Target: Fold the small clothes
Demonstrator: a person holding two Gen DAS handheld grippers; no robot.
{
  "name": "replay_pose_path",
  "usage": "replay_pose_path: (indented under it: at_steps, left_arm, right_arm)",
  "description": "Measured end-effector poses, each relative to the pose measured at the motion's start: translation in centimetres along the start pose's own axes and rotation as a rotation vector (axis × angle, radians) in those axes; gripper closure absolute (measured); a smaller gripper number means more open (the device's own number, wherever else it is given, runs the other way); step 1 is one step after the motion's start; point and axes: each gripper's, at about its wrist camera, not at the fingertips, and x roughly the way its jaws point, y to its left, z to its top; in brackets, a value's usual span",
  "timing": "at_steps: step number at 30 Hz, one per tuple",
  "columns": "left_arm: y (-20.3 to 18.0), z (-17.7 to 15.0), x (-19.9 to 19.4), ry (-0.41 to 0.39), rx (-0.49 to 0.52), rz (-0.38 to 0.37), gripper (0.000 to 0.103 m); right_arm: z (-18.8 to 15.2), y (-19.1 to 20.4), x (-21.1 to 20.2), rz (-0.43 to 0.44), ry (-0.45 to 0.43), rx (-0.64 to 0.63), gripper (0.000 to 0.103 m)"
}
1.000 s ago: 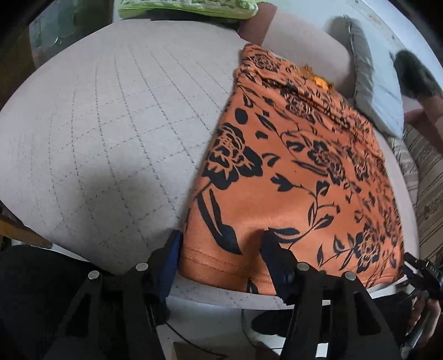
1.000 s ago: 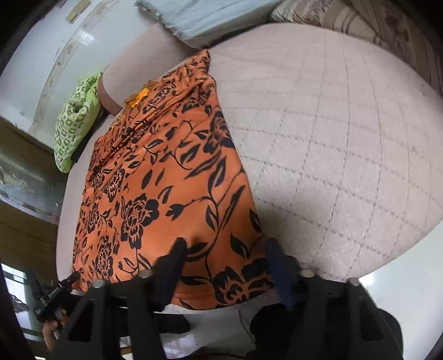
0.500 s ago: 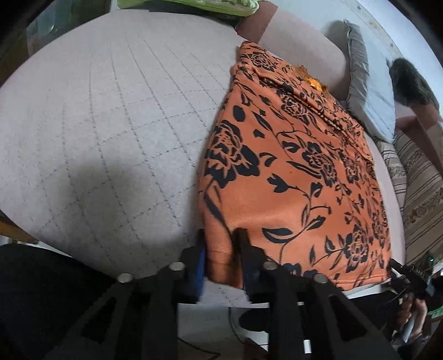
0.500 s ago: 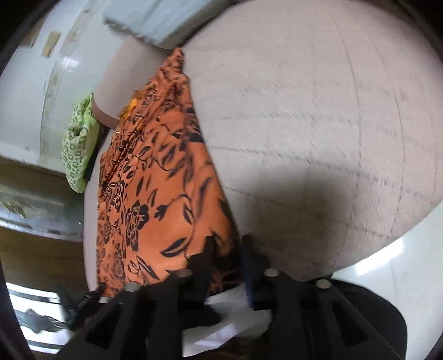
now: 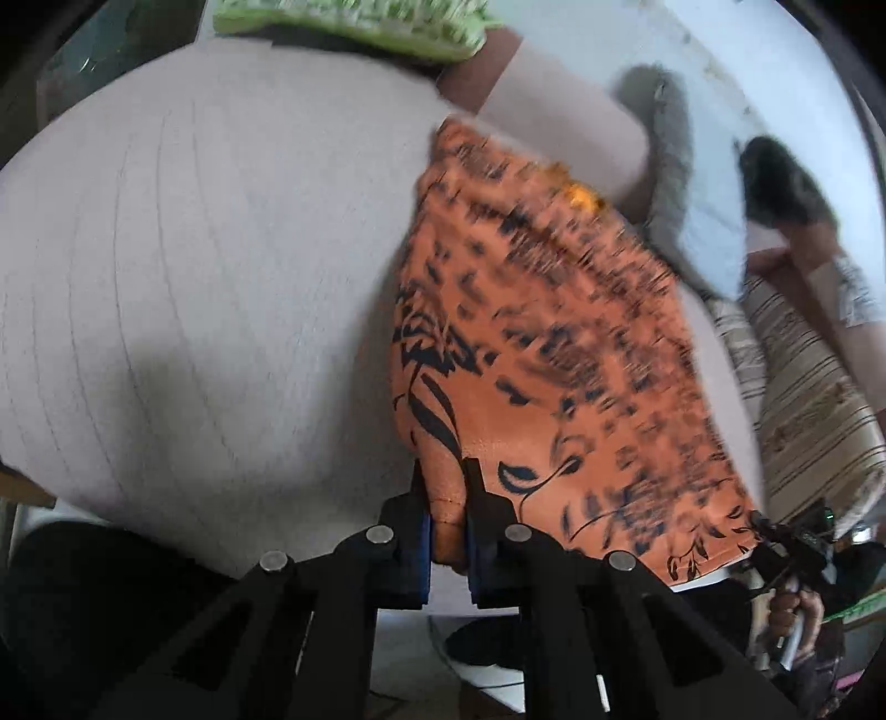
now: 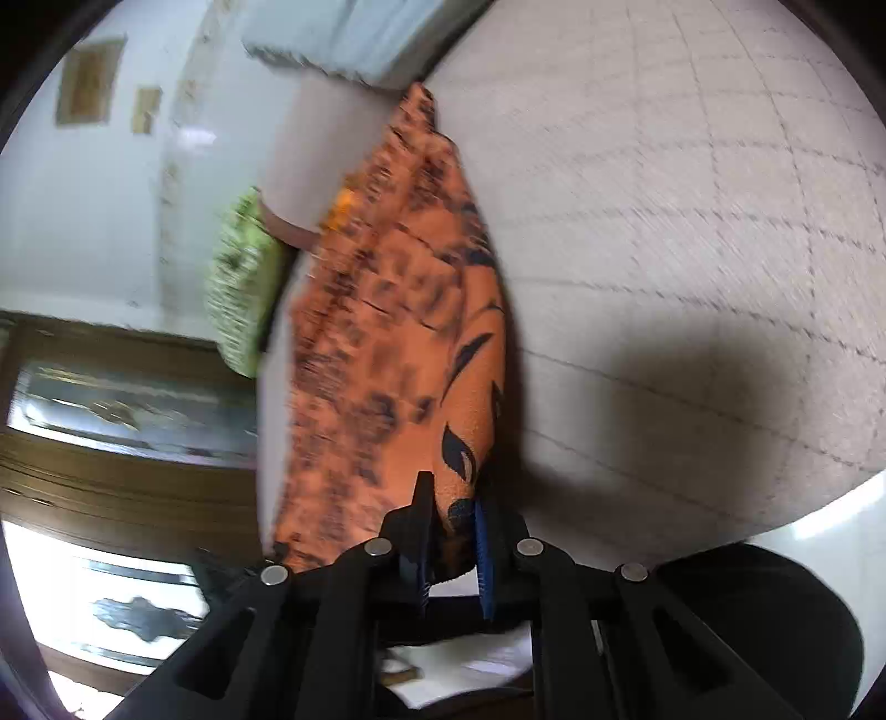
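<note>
An orange skirt with black flowers lies on a pale quilted surface. My left gripper is shut on its near left hem corner and lifts it. My right gripper is shut on the near right hem corner of the same skirt, which hangs raised and blurred. In the left wrist view the right gripper shows at the skirt's far hem corner.
A green patterned cushion lies at the far edge; it also shows in the right wrist view. A grey pillow and striped fabric lie to the right. A dark wooden cabinet stands beyond the surface.
Both grippers closed on the skirt's near hem corners and have lifted them off the surface, moving forward. The cloth is now raised and blurred by motion.
</note>
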Motion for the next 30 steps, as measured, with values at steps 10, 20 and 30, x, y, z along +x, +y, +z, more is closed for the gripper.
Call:
replay_pose_path:
  at_steps: [10,20,30]
  left_arm:
    - [-1.0,2.6,-0.5,-0.026,-0.008,-0.028,0.094]
    - [-1.8,4.6,0.0,0.018,0.037,-0.021,0.094]
    - [-7.3,27.2,6.6,-0.124,0.112,-0.073,0.094]
  right_arm:
    - [3.7,4.0,-1.6,0.121,-0.079,-0.059,0.09]
    - [3.7,2.1,-1.5,0.071,-0.048,-0.033,0.09]
    - [23.8,11.8,2.8,0.177,-0.187,-0.167,0.097]
